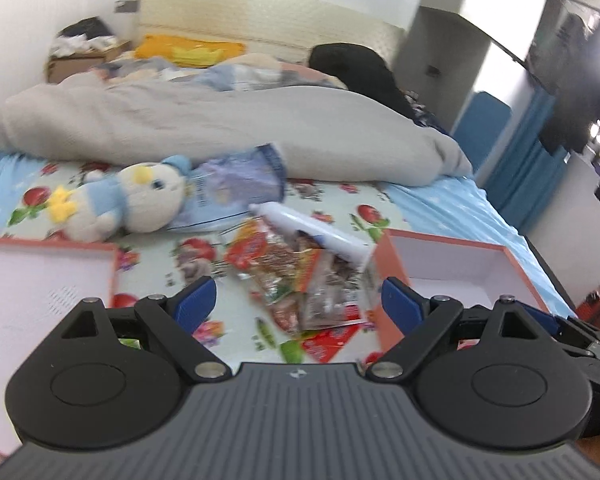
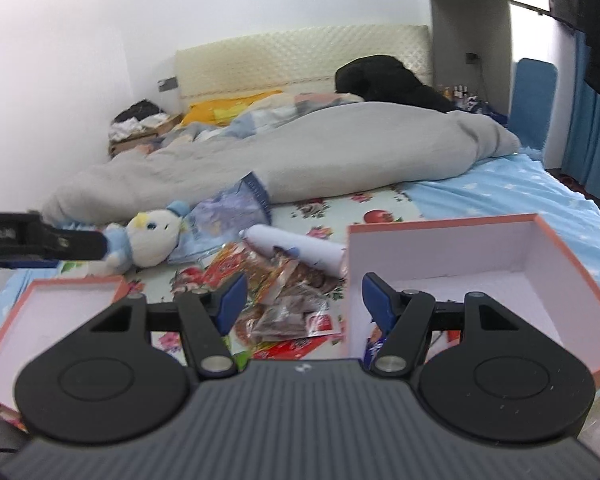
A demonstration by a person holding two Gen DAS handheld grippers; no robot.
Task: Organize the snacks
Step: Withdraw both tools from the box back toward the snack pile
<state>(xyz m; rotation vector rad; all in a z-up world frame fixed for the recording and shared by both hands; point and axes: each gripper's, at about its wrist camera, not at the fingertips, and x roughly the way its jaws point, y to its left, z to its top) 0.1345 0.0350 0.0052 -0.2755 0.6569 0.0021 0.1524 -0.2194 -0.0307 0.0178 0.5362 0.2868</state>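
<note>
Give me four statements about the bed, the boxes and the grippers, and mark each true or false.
1. Both grippers, left gripper and right gripper, hold nothing. True.
2. The snack packets lie inside the right box. False: they lie on the sheet between the left box and the right one.
3. The plush toy lies on the bed. True.
4. The white tube stands upright. False: it lies on its side.

Bright daylight; motion blur; fisheye warping

Two open boxes flank one snack pile [image 2: 284,300]: left box [image 2: 52,312], right box [image 2: 480,256]. Behind the pile: one white tube [image 2: 300,246], one plush toy [image 2: 152,240], one bluish bag [image 2: 228,208] (blurred).
</note>
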